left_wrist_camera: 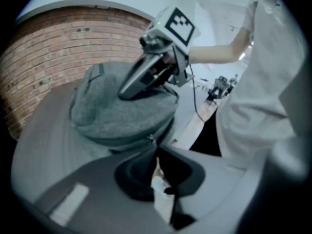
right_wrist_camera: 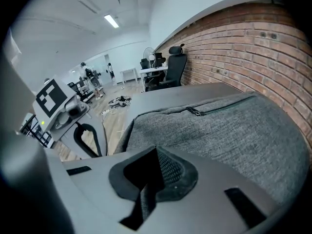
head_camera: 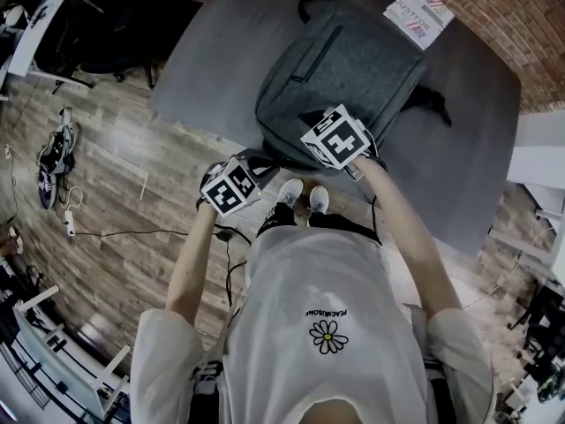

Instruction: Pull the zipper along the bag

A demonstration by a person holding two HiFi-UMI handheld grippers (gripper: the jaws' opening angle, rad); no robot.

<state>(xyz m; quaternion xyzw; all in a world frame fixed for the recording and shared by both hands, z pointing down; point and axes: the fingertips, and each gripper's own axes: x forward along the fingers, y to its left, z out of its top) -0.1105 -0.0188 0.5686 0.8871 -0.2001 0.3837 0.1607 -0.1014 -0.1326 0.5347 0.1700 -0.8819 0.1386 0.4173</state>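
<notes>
A grey fabric backpack (head_camera: 344, 60) lies flat on the dark grey table (head_camera: 468, 157). My left gripper (head_camera: 258, 161) is at the bag's near left corner, by the table edge. In the left gripper view its jaws (left_wrist_camera: 155, 147) are closed, with the small metal zipper pull (left_wrist_camera: 152, 140) pinched at their tips, on the side of the backpack (left_wrist_camera: 112, 116). My right gripper (head_camera: 331, 124) rests on the bag's near edge. Its jaws (right_wrist_camera: 155, 156) are closed with grey bag fabric (right_wrist_camera: 234, 130) between them. The left gripper view shows that gripper (left_wrist_camera: 125, 92) lying on top of the bag.
A printed card (head_camera: 419, 11) lies on the table beyond the bag. A front pocket zipper (right_wrist_camera: 195, 111) crosses the bag's top. Shoes and cables (head_camera: 55, 157) lie on the wooden floor to the left. A brick wall (right_wrist_camera: 243, 48) and an office chair (right_wrist_camera: 173, 65) stand behind the table.
</notes>
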